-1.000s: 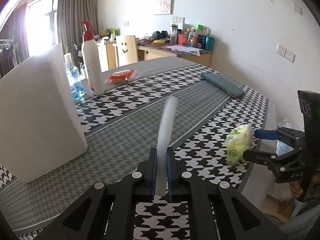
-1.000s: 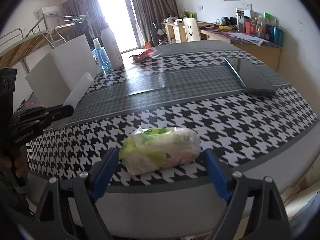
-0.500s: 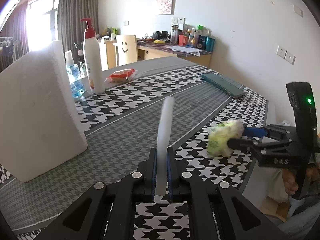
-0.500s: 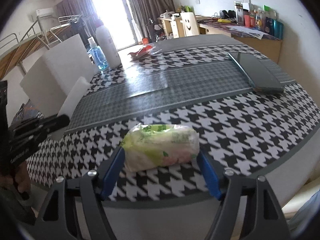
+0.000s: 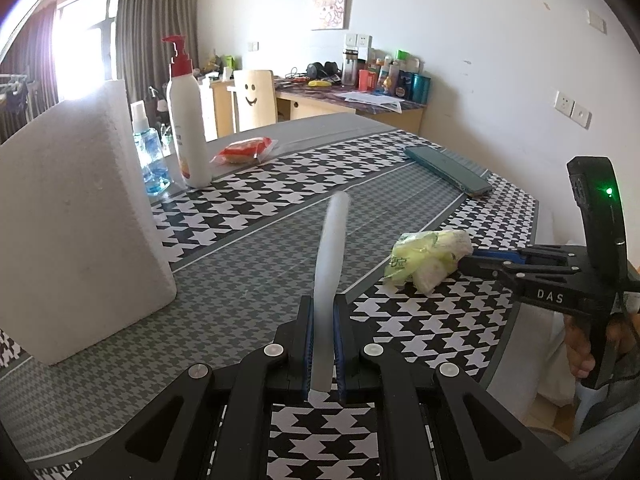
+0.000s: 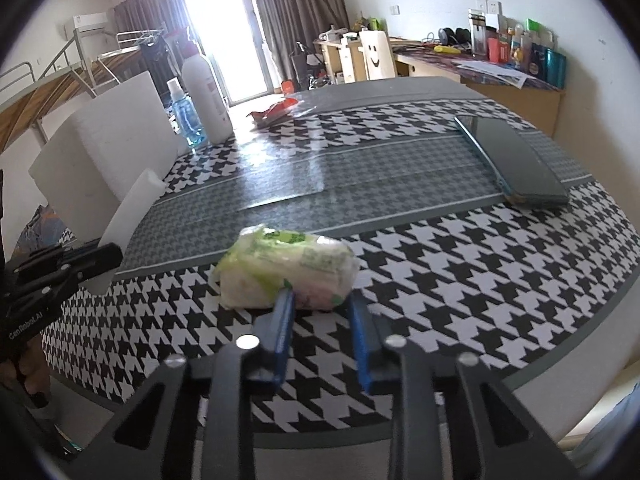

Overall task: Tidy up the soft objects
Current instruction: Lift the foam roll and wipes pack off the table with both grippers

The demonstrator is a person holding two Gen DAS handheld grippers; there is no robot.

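Observation:
My left gripper (image 5: 322,316) is shut on a thin white foam sheet (image 5: 330,256), held edge-on above the table; the sheet also shows in the right wrist view (image 6: 132,204). A green and white tissue pack (image 6: 286,270) lies on the houndstooth table near the front edge; it also shows in the left wrist view (image 5: 428,260). My right gripper (image 6: 320,300) has narrowed its blue fingers (image 6: 282,320) onto the near side of the pack, pinching it. A big white foam block (image 5: 76,216) stands at the left.
A white pump bottle (image 5: 186,120), a blue spray bottle (image 5: 148,152) and a red snack packet (image 5: 244,150) stand at the back left. A dark green flat case (image 5: 448,170) lies at the back right. The table edge (image 6: 560,352) is close to my right gripper.
My right gripper moved forward over the table and closed from wide open around the pack's ends to a narrow pinch on it. The left gripper stayed still with the foam sheet.

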